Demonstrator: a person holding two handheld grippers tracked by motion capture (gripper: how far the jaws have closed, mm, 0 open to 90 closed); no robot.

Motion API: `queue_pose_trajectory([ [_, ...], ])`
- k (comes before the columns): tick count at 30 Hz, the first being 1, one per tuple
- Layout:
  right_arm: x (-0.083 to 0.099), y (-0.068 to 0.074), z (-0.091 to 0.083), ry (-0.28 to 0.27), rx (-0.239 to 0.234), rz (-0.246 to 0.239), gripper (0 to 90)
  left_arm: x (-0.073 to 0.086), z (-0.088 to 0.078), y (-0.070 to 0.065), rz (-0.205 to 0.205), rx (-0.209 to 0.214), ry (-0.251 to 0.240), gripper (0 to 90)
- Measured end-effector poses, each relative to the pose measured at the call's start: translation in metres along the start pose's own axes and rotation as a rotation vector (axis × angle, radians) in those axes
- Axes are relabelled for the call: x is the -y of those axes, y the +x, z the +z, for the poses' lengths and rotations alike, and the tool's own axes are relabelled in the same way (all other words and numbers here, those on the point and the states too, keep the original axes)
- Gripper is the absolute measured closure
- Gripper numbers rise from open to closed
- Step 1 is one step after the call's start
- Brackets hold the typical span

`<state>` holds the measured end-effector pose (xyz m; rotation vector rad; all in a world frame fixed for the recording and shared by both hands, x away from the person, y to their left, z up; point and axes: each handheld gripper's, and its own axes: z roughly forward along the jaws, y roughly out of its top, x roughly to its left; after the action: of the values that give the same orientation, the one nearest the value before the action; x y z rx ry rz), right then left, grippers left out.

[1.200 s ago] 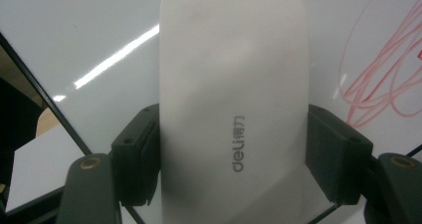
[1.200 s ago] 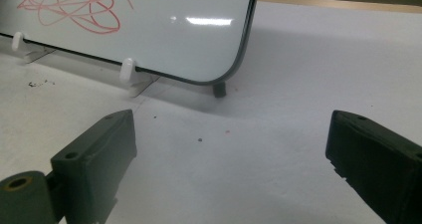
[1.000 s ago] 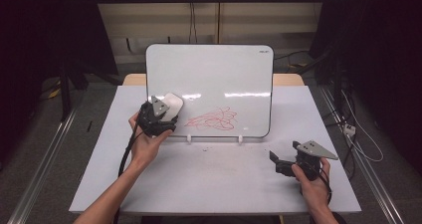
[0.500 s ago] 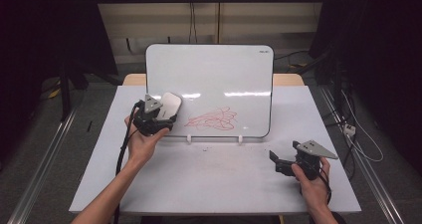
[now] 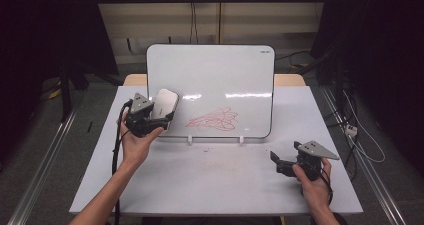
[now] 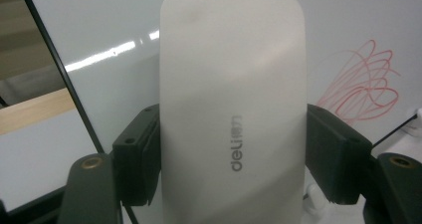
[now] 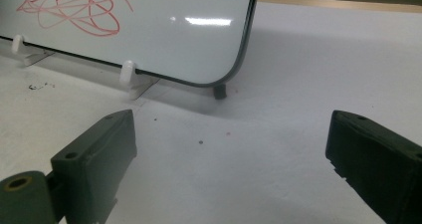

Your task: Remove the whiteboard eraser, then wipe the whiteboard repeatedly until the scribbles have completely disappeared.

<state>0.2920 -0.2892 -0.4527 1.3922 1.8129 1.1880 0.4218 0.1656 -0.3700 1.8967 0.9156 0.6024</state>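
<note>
Lab: black curtains (image 5: 45,45), floor rails (image 5: 42,165), cables (image 5: 357,135).

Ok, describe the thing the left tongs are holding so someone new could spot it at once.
Start at the whiteboard standing upright at the back of the table. At its lower left, in front of the board, the left tongs are shut on an eraser, a pale, rounded oblong block. It is the one loose thing held off the table, left of the red scribble.
</note>
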Motion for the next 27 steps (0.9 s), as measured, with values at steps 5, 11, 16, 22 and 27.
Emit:
queue_pose_trajectory([
  [5, 0.0, 0.0, 0.0, 0.001, -0.003, 0.001, 5.8, -0.002, -0.007, -0.009, 0.013, 0.013, -0.016, 30.9],
  [11, 0.0, 0.0, 0.0, 0.001, -0.006, 0.001, 5.9, -0.004, -0.009, -0.015, 0.049, 0.027, -0.015, 30.9],
  [16, 0.0, -0.001, 0.0, -0.004, -0.003, 0.0, 5.9, -0.005, -0.009, -0.018, 0.061, 0.042, -0.02, 30.9],
  [22, 0.0, 0.0, 0.002, 0.006, 0.003, 0.005, 5.9, -0.004, -0.006, -0.022, 0.078, 0.067, -0.007, 30.9],
  [27, 0.0, 0.0, 0.002, 0.006, 0.004, 0.006, 5.9, -0.006, -0.005, -0.028, 0.083, 0.082, -0.021, 30.9],
])
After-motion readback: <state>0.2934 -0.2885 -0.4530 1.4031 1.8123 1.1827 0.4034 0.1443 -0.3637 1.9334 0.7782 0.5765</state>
